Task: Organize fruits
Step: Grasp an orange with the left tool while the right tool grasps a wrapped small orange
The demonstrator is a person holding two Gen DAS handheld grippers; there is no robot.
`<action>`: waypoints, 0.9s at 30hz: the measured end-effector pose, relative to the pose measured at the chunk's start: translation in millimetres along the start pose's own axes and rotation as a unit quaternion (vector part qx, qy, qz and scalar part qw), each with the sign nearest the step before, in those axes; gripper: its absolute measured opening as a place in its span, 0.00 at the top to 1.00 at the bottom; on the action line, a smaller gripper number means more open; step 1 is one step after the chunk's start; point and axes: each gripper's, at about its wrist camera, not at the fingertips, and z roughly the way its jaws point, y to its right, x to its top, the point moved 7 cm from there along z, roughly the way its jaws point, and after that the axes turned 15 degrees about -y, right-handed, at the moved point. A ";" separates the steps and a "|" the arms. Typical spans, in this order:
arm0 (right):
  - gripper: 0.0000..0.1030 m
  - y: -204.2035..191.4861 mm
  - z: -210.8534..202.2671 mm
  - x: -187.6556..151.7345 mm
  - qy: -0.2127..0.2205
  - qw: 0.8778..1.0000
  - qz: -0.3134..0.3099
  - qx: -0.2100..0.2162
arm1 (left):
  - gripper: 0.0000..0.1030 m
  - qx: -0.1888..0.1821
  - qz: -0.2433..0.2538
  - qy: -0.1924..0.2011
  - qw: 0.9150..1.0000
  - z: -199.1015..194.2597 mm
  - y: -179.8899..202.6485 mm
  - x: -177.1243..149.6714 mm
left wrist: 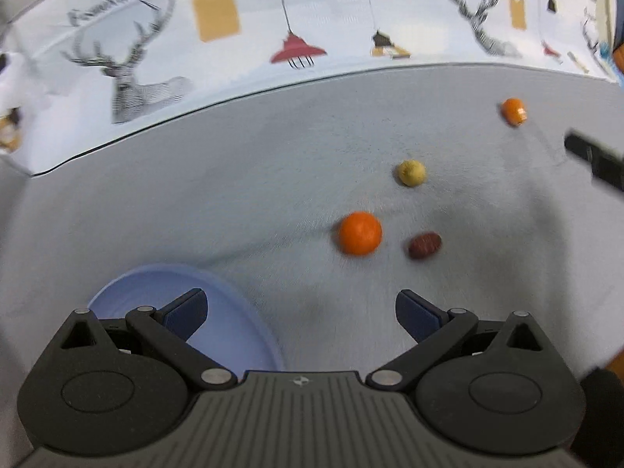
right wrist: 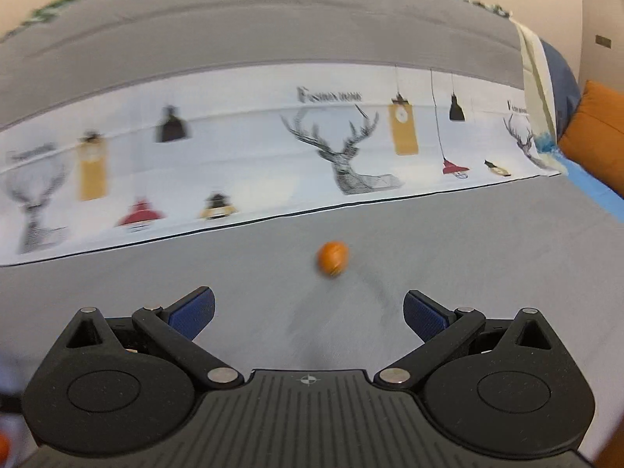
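Beside the blue bowl [left wrist: 234,312], left hand-held gripper [left wrist: 300,314] jaws wide apart, holding nothing; right hand-held gripper [right wrist: 308,312] likewise spread, empty, small orange fruit [right wrist: 332,258] just beyond

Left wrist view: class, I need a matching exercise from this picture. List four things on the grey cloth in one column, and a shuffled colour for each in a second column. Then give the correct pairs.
Things:
1. bowl
2. large round fruit
3. oval fruit
4. small round fruit

Colours:
A. dark red
B. pale yellow
C. light blue
D. bright orange

Pairs: 1-C, 2-D, 3-A, 4-B
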 end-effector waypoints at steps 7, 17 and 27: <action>0.01 26.7 131.3 40.6 -0.070 0.996 0.043 -0.018 | 0.00 0.022 0.040 -0.039 0.998 63.9 10.2 37.0; 0.02 29.6 181.7 42.2 -0.077 0.995 0.038 -0.047 | 0.01 -0.035 0.034 -0.050 0.998 78.9 15.3 50.5; 0.69 9.8 138.0 34.3 -0.075 0.997 0.016 -0.015 | 0.64 -0.043 0.052 0.002 0.998 38.7 12.3 35.5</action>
